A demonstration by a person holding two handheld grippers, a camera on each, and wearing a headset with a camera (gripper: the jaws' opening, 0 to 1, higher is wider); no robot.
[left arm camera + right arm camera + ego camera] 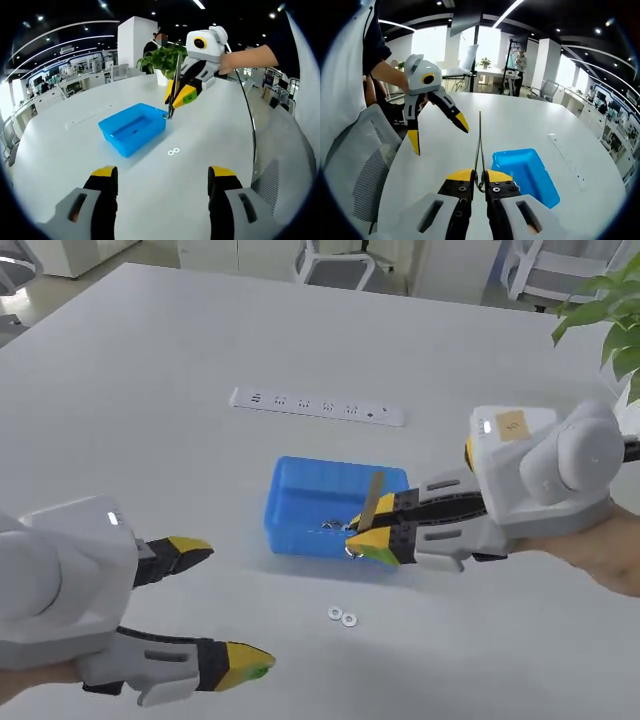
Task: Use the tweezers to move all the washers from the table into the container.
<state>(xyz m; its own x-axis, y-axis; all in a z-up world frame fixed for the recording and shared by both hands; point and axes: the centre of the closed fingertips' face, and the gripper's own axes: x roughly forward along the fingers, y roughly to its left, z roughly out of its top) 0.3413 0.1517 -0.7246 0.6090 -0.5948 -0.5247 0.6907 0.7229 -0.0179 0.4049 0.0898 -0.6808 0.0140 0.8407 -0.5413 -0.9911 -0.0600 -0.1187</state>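
Observation:
My right gripper (362,537) is shut on slim metal tweezers (373,498), whose tips hang at the front rim of the blue container (300,502). The tips appear to pinch a small washer (166,116) just above that rim. Some small metal pieces lie inside the container. Two washers (342,617) lie side by side on the table in front of the container, also seen as washers (173,151). My left gripper (230,605) stands open with nothing between its jaws, to the container's lower left. In the right gripper view the tweezers (480,140) stick out past the shut jaws.
A white power strip (315,405) lies beyond the container. A green plant (610,320) stands at the table's far right corner. Office chairs stand past the far edge. The table top is white and wide.

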